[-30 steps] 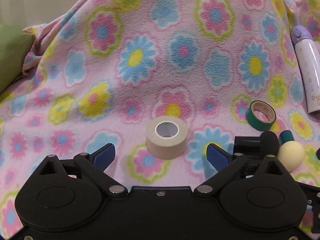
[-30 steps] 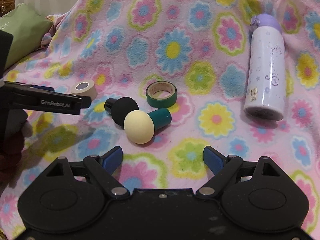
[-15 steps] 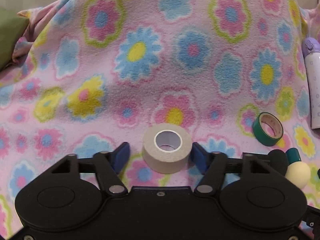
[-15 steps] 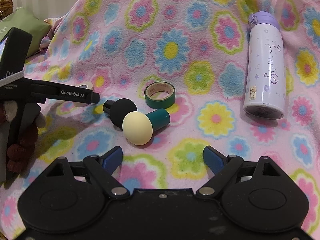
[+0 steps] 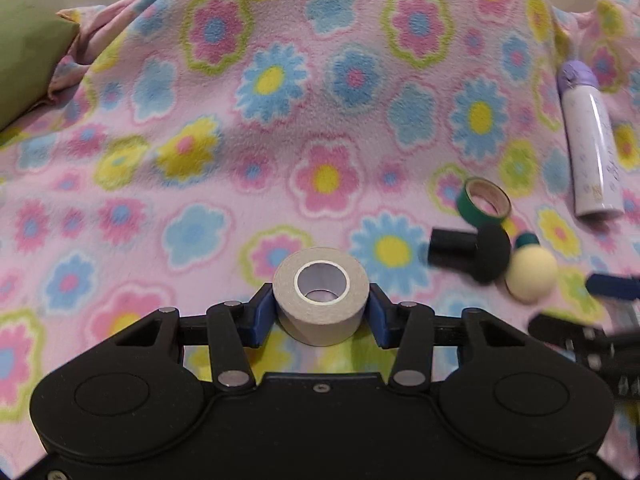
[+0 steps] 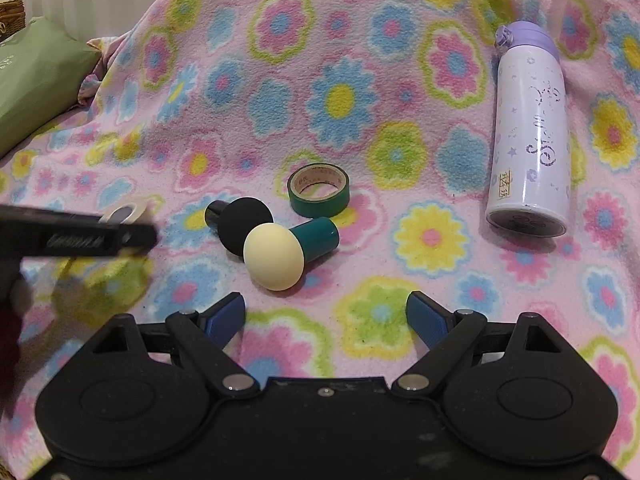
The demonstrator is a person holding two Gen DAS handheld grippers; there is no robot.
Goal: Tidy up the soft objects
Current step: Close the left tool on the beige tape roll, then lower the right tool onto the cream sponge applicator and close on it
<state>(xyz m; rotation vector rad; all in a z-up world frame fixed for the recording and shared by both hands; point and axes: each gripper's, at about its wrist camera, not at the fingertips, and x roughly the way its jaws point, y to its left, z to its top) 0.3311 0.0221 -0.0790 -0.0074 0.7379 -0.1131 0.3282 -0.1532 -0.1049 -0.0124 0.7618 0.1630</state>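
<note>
My left gripper (image 5: 321,316) is shut on a beige tape roll (image 5: 321,296), its blue pads against both sides, the roll lifted off the flowered blanket (image 5: 280,120). The roll (image 6: 127,213) shows partly behind the left gripper's blurred finger in the right wrist view. My right gripper (image 6: 325,318) is open and empty just in front of a cream sponge puff with a teal handle (image 6: 276,256). A black sponge puff (image 6: 244,226) lies touching it. A green tape roll (image 6: 319,195) lies behind them.
A white and purple bottle (image 6: 530,136) lies on the blanket at the right. A green cushion (image 6: 32,80) sits at the far left, with a wicker basket edge (image 6: 10,10) behind it. The blanket (image 6: 340,92) covers the whole surface.
My left gripper moved onto the beige tape roll, closed on it and lifted it. The right gripper stayed open and shifted only slightly.
</note>
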